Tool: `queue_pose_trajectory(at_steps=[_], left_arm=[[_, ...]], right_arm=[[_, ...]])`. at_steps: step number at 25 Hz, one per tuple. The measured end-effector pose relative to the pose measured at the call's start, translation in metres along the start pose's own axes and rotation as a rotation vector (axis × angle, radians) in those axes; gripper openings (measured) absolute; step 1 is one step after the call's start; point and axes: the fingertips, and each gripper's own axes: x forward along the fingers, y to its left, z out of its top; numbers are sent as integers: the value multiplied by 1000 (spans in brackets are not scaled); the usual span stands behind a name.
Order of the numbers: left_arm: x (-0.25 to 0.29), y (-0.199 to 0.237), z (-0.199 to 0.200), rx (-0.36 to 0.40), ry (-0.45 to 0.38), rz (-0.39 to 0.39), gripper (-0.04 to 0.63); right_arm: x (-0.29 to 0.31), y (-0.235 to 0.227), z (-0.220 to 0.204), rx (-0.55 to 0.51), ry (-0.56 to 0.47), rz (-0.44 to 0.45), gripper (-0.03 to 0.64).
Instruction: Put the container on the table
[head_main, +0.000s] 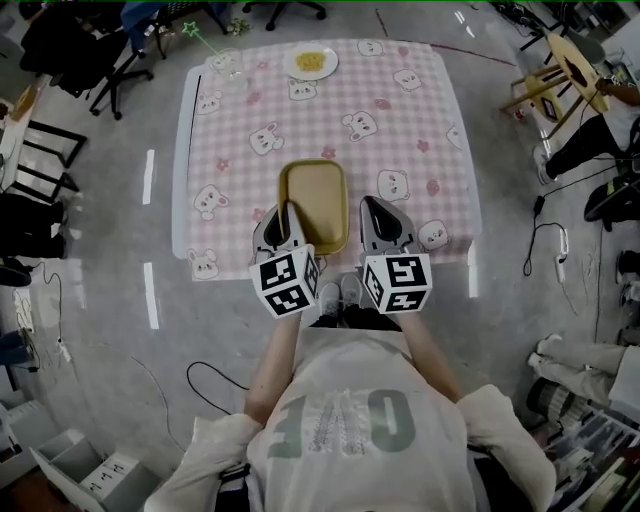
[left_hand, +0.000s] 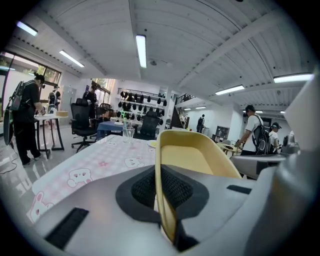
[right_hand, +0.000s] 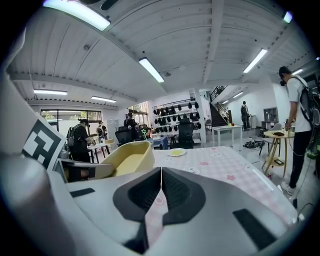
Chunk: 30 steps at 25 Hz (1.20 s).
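Observation:
A yellow, shallow rectangular container (head_main: 313, 190) is at the near edge of the pink checked table (head_main: 420, 110); I cannot tell whether it rests on the cloth. My left gripper (head_main: 287, 210) is shut on its left rim. In the left gripper view the thin yellow wall (left_hand: 165, 200) is pinched between the black pads of that left gripper (left_hand: 161, 187), and the container (left_hand: 197, 155) stretches away ahead. My right gripper (head_main: 373, 207) is just right of the container, shut with nothing held. In the right gripper view this gripper (right_hand: 161, 192) has its pads together, and the container (right_hand: 127, 159) lies to its left.
A plate with yellow food (head_main: 310, 62) and a clear cup (head_main: 228, 66) stand at the table's far side. Office chairs (head_main: 120, 50) are at far left, a wooden stool (head_main: 560, 75) and a person at right. Cables (head_main: 545, 240) lie on the grey floor.

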Motion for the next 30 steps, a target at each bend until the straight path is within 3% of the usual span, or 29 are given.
queue_pose_trajectory(at_steps=[10, 17, 24, 30], left_arm=[[5, 17, 4, 35, 1, 41, 28], [36, 17, 9, -16, 59, -3, 28], [65, 27, 34, 29, 62, -19, 28], [107, 27, 23, 65, 188, -60, 28]], right_arm=[[5, 0, -1, 10, 10, 13, 29], [-4, -10, -10, 29, 34, -13, 29], [-14, -14, -19, 50, 52, -35, 29], [-21, -17, -35, 70, 80, -36, 29]])
